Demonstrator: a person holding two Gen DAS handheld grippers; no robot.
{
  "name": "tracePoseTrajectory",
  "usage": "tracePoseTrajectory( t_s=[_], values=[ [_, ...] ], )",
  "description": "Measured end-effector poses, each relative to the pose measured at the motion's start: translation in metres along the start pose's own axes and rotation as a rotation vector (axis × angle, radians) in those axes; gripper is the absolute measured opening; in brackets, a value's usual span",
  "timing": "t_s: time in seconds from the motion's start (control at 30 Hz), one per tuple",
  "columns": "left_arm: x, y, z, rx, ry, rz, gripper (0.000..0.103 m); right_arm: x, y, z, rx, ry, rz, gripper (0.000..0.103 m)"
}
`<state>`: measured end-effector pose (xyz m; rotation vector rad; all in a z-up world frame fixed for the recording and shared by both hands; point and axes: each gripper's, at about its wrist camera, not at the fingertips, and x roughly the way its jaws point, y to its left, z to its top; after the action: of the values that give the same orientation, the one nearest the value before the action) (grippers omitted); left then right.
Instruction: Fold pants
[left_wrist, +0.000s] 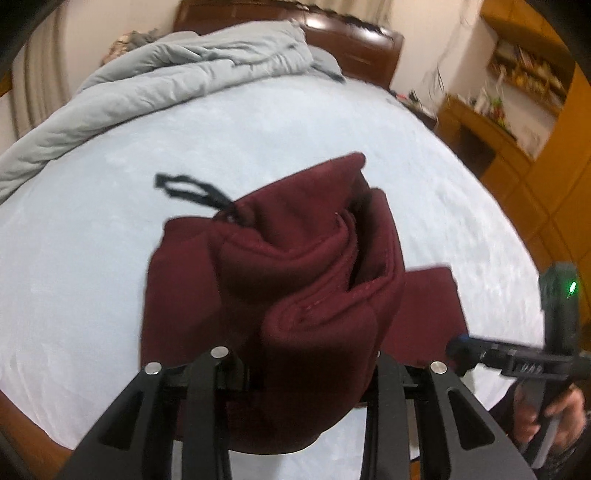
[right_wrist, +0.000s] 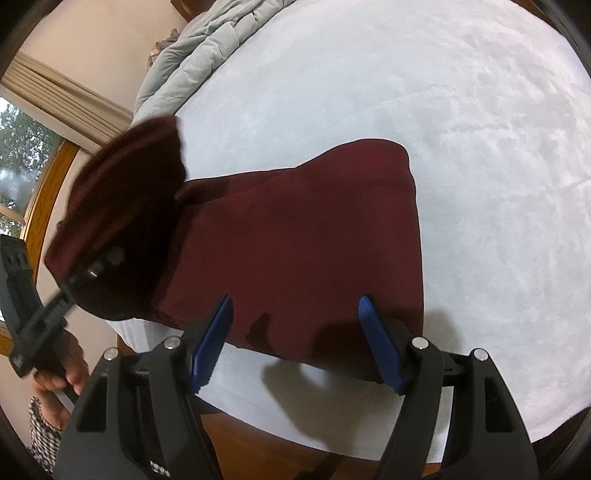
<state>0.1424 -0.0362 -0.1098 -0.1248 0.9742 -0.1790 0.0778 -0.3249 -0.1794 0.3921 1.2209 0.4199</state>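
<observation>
My left gripper (left_wrist: 295, 373) was clenched on a thick bunch of the maroon pants (left_wrist: 288, 280), which hid its fingertips; the bunched end was lifted clear of the bed (left_wrist: 92, 295) and blurred. My right gripper (right_wrist: 295, 339) stood released, its blue pads (right_wrist: 212, 345) parted to either side of the near edge of the flat section of the pants, nothing pressed between them. From the right wrist view, the flat section lay on the pale sheet close to the bed's near edge, with the raised end off to its left. A black drawstring (left_wrist: 192, 190) trailed from the lifted bunch onto the sheet. Farther off, a grey duvet (left_wrist: 166, 70) was heaped against the wooden headboard (left_wrist: 354, 40). In my judgement, the step in hand was carrying the lifted end over the flat section. To do it well: keep the grip firm, align the carried edge with the lower one before lowering, tuck the drawstring inside, and use the right gripper to pin the base layer.
</observation>
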Motion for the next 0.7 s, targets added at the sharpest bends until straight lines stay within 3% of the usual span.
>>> tracePoseTrajectory(
  t_s=[0.17, 0.2, 0.23, 0.3, 0.53, 0.7],
  values=[
    [0.014, -0.019, -0.010, 0.086, 0.039, 0.047, 0.038, 0.002, -0.001, -0.001, 0.007, 0.004, 0.003, 0.070],
    [0.015, -0.024, -0.012, 0.117, 0.043, 0.060, 0.045, 0.002, -0.002, -0.001, 0.007, 0.005, 0.003, 0.070],
    [0.015, -0.028, -0.013, 0.133, 0.040, 0.051, 0.072, 0.003, -0.001, -0.001, 0.006, 0.006, 0.002, 0.071],
    [0.002, -0.029, -0.021, 0.118, 0.020, -0.041, 0.091, 0.003, -0.001, 0.000, 0.004, 0.008, 0.002, 0.071],
    [-0.024, -0.012, -0.020, 0.026, 0.026, -0.132, 0.094, -0.005, 0.010, 0.005, 0.004, -0.002, 0.029, 0.072],
    [-0.024, 0.047, -0.018, -0.170, 0.044, -0.044, 0.094, -0.002, 0.026, 0.018, 0.034, 0.035, 0.151, 0.085]
  ],
)
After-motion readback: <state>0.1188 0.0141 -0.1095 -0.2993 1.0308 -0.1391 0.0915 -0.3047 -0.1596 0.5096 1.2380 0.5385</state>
